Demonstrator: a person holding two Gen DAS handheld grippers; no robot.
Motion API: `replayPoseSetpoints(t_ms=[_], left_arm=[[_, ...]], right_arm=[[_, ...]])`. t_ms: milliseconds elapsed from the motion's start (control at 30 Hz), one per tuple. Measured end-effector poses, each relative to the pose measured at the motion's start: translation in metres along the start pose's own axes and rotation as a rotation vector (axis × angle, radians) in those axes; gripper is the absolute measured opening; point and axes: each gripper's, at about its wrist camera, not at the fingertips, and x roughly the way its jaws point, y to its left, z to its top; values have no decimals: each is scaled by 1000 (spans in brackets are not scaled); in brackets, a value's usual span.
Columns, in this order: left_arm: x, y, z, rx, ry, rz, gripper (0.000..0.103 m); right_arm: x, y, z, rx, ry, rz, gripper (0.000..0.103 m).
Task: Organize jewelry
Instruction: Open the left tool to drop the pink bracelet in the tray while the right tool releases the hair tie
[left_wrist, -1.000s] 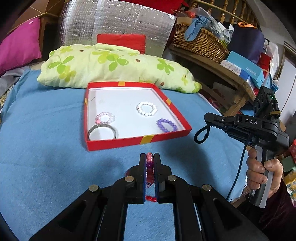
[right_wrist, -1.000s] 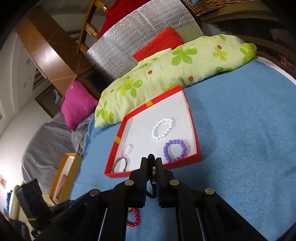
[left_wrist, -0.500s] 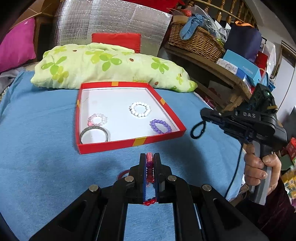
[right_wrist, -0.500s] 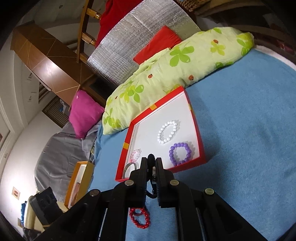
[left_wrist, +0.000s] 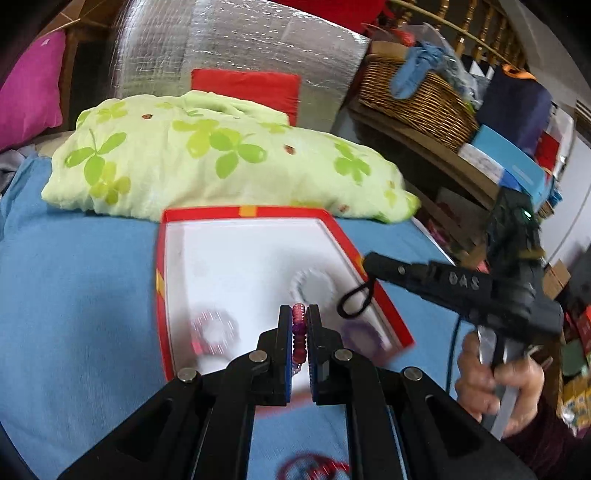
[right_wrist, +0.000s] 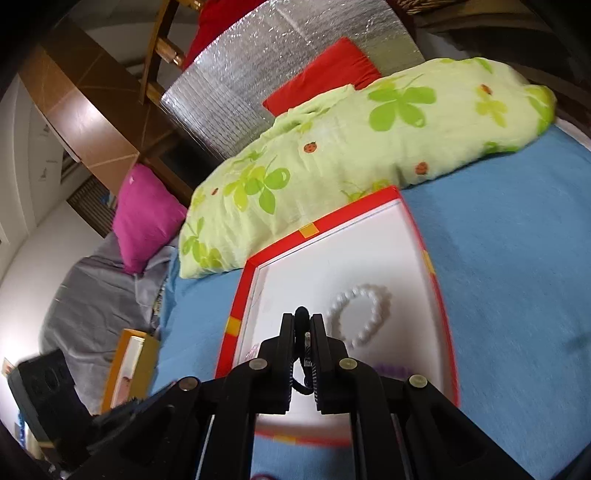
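A red box with a white floor (left_wrist: 255, 254) lies on the blue cloth; it also shows in the right wrist view (right_wrist: 332, 254). My left gripper (left_wrist: 299, 314) is shut on a pink-purple bead bracelet (left_wrist: 299, 332) and holds it over the box's near part. My right gripper (right_wrist: 303, 321), seen from the left wrist view (left_wrist: 373, 262) too, is shut on a black cord loop (left_wrist: 356, 301) above the box's right edge. Inside the box lie a white bead bracelet (right_wrist: 364, 314), a pink one (left_wrist: 214, 330) and a purple one (left_wrist: 364, 334). A red bead bracelet (left_wrist: 314, 467) lies on the cloth below the left gripper.
A green clover-print pillow (left_wrist: 221, 158) lies just behind the box. A wicker basket (left_wrist: 417, 92) and shelves with boxes stand at the right. A magenta cushion (right_wrist: 146, 214) and a yellow box (right_wrist: 129, 365) are at the left.
Both grippers have moved forward over the red box, each still shut on its piece. The red bracelet has stayed behind on the cloth.
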Motion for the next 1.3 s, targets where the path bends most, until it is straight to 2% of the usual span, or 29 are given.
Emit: replayPoseSetpoints(t_ms=[200,300,400,533,633,733,767,800,833,867,900,933,1000,1167,1300], left_arm=[[39,23,29,-30,17,39,7],[54,27,35,-3,33,65,8],[63,36,40,-35,40,62,7],[78,45,45,-67,58,68,7],[87,50,47,-89,76,72,7],[94,53,47,-101,99,112,10],[96,53,46,-93,114,123,16],[96,53,45,-88,122,129,31],[96,52,45,-84,127,143,42],[94,50,45,-79,122,171,59],[91,48,45,-72,109,187,63],[87,46,45,-60,97,196,63],[77,40,46,-41,82,200,66],[51,25,40,25,36,292,73],[30,18,27,43,22,350,74]], right_arm=[[35,-3,32,26,-26,-28,9],[58,-8,47,57,-6,-36,9],[77,-7,57,66,14,-47,9],[96,-5,68,77,29,-67,9],[108,-5,70,60,47,-113,9],[114,-14,71,81,62,-130,11],[116,-17,72,92,66,-135,13],[116,-20,72,101,67,-150,13],[117,-23,73,111,65,-168,13],[117,-25,73,109,63,-180,15],[117,-25,73,105,62,-190,17],[116,-26,74,108,60,-195,24],[109,-30,73,133,49,-179,31],[84,-26,72,113,10,-179,31],[58,-19,66,106,-7,-163,34]])
